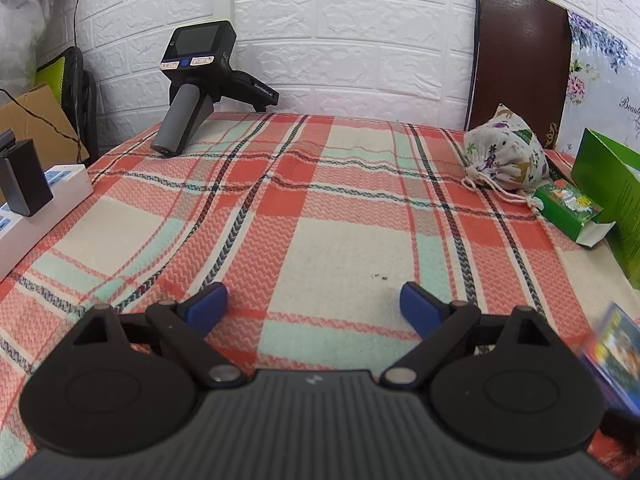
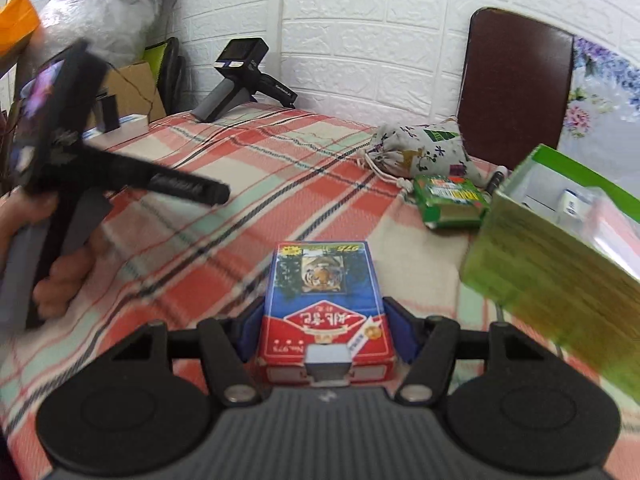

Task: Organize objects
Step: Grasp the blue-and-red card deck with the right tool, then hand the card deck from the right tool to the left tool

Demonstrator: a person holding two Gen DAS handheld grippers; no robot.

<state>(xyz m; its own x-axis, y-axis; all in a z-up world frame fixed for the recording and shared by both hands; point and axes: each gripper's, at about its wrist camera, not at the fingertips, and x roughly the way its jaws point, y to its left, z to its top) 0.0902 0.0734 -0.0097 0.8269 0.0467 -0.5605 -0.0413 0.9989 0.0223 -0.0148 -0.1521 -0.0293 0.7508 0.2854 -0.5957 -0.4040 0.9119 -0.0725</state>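
Observation:
My right gripper (image 2: 322,320) is shut on a blue and red card box with a tiger picture (image 2: 322,292), held above the plaid cloth; the box also shows blurred at the right edge of the left wrist view (image 1: 614,352). My left gripper (image 1: 314,304) is open and empty over the cloth; it appears blurred at the left of the right wrist view (image 2: 100,176). An open green box (image 2: 560,236) with items inside stands right of the card box. A small green packet (image 2: 450,200) (image 1: 568,208) and a printed drawstring pouch (image 2: 420,152) (image 1: 506,156) lie farther back.
A plaid cloth (image 1: 280,200) covers the table. A spare black gripper device (image 1: 200,80) stands at the back left by the white brick wall. A white power strip with a black adapter (image 1: 36,196) lies at the left edge. A brown chair back (image 1: 520,56) leans at the back right.

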